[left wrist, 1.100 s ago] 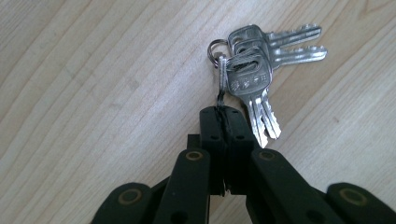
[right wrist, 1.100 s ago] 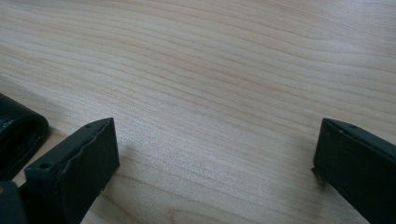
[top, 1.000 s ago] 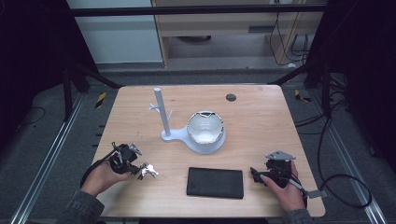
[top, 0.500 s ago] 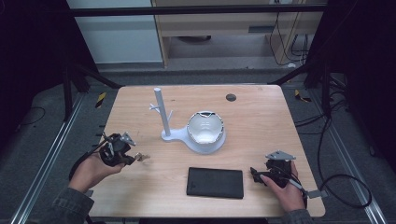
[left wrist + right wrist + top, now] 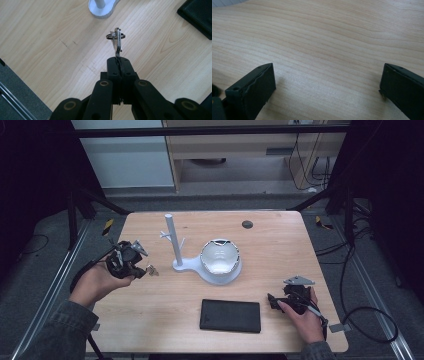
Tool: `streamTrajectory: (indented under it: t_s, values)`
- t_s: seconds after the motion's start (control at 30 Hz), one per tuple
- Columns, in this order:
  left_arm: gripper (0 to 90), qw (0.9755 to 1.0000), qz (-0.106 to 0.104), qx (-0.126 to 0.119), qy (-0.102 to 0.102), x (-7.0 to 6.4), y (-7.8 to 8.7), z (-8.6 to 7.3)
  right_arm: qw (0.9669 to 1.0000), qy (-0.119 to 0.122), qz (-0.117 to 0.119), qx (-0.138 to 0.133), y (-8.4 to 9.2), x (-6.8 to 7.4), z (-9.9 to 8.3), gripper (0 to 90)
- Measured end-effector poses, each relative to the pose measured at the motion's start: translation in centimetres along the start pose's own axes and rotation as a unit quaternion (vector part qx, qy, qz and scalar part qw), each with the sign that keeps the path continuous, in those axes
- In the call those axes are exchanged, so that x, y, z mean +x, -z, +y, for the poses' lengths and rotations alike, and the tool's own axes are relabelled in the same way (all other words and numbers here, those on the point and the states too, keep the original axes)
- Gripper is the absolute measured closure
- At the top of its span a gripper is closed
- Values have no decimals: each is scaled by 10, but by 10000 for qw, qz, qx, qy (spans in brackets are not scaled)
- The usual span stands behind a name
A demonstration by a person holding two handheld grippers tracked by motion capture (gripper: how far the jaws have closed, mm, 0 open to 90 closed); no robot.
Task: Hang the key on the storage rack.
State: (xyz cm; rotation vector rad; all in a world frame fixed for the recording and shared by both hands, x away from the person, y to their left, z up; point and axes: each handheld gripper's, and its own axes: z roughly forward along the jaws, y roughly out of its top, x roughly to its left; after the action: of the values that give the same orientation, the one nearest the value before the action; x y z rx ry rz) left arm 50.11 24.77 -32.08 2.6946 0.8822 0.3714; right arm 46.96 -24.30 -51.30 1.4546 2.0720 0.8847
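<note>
At the left of the high view we see our left gripper [image 5: 146, 269] lifted off the table [image 5: 150, 317], held in the left hand [image 5: 97, 282] over the table's left part. Its jaws are pressed together on a small metal key [image 5: 117, 43] — in the left gripper view the key's thin blade is pinched between the two black pads and its head sticks out past the tips, with a wire ring [image 5: 110, 36] threaded through it. From above, the key [image 5: 151, 269] shows as a small bright glint at the gripper's tip, clear of the wood and just left of the white stand.

Moving right, we come to that white stand [image 5: 175, 245]: an upright post with short pegs, rising from a flat base that runs on into a round white dish [image 5: 220, 260]. The left gripper view catches the foot of the stand [image 5: 102, 7] beyond the key. In front of the dish, nearer us, a flat black case [image 5: 230, 315] lies on the wood, well apart from both grippers. A small dark disc [image 5: 247, 224] sits near the far edge.

At the right, our right gripper [image 5: 274, 301] rests low by the table's near right corner, just beside the case — in the right gripper view its jaws stand wide apart with bare wood [image 5: 324, 50] between them, gripping nothing.
</note>
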Motion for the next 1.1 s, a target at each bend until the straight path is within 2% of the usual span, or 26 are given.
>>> streamTrajectory:
  t_s: [0.47,1.1]
  values:
    - [883,9997,201,-72,96,13,35,28,10000,-52,-60,15,-5,-1,5,3]
    - [883,9993,314,-123,176,24,49,51,9999,-101,-114,3,-5,0,4,3]
